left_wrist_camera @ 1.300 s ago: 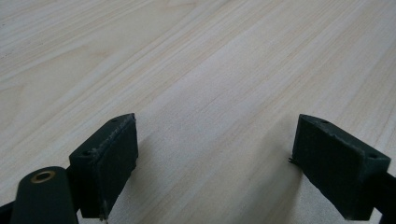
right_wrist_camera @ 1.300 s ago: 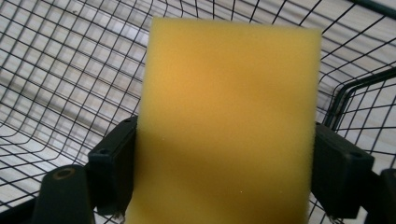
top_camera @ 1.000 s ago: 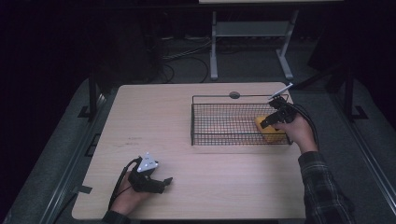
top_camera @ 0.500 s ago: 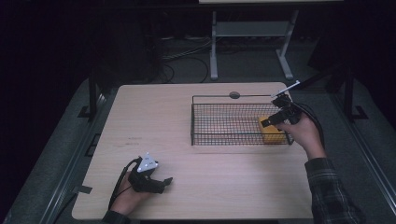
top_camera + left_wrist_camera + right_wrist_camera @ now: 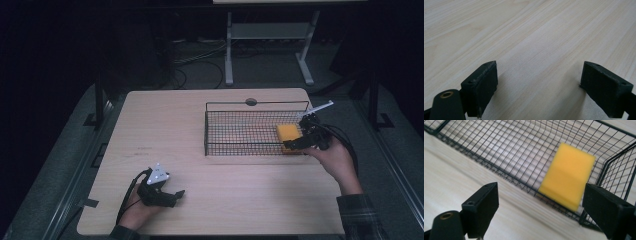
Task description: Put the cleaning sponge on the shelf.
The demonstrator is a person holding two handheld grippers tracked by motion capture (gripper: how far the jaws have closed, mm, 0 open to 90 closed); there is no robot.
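Note:
A yellow sponge (image 5: 288, 134) lies inside the black wire basket (image 5: 250, 106), in its right end near the front wall. In the right gripper view the sponge (image 5: 568, 175) sits behind the basket's mesh (image 5: 499, 147), beyond my open jaws. My right gripper (image 5: 296, 145) hovers at the basket's front right corner, open and holding nothing. Low on the table's front left, my left gripper (image 5: 176, 198) rests open; its view shows bare wood (image 5: 536, 50) between the jaws.
The light wooden table (image 5: 165, 125) has a round grommet hole (image 5: 251, 102) at its far edge behind the basket. A white-legged stand (image 5: 265, 45) and cables lie on the dark floor beyond.
My right gripper has pulled back toward the table's front, from over the sponge to the basket's front right corner. The left gripper has stayed put.

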